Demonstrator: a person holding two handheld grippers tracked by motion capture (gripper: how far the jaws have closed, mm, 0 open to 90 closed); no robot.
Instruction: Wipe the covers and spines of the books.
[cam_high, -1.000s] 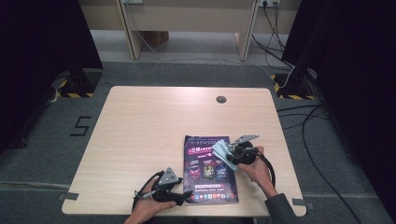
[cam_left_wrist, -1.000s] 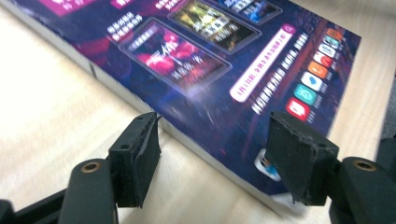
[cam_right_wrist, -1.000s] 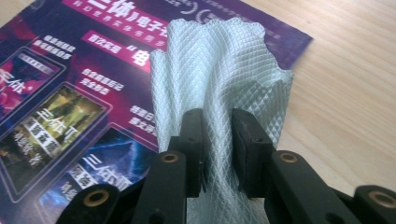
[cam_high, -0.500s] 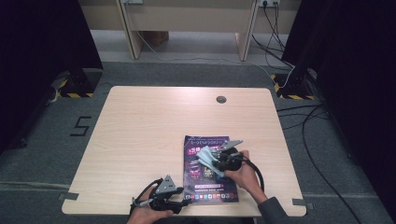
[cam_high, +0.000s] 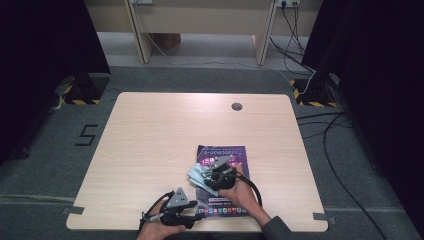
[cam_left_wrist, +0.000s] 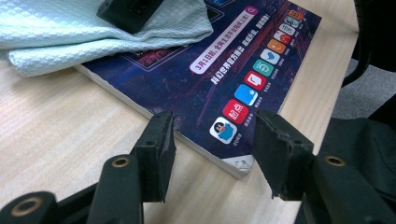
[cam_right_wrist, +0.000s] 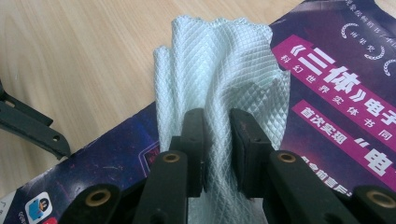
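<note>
Right gripper (cam_right_wrist: 217, 149) clamped on bunched pale-green cloth (cam_right_wrist: 219, 70), sitting on the magazine (cam_high: 225, 172) cover, cloth trailing toward table centre. Left gripper (cam_left_wrist: 212, 154) jaws have just been closing, not gripping, straddling the magazine's near corner, holding nothing

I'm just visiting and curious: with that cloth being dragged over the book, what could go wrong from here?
1. The right gripper pinches only a fold of the pale green cloth; it could slip out.
2. The left gripper, whose jaws have just been closing, straddles the corner of the book without pressing it, so the book might slide with the cloth.
3. The book lies near the table's front edge and could get pushed off.
</note>
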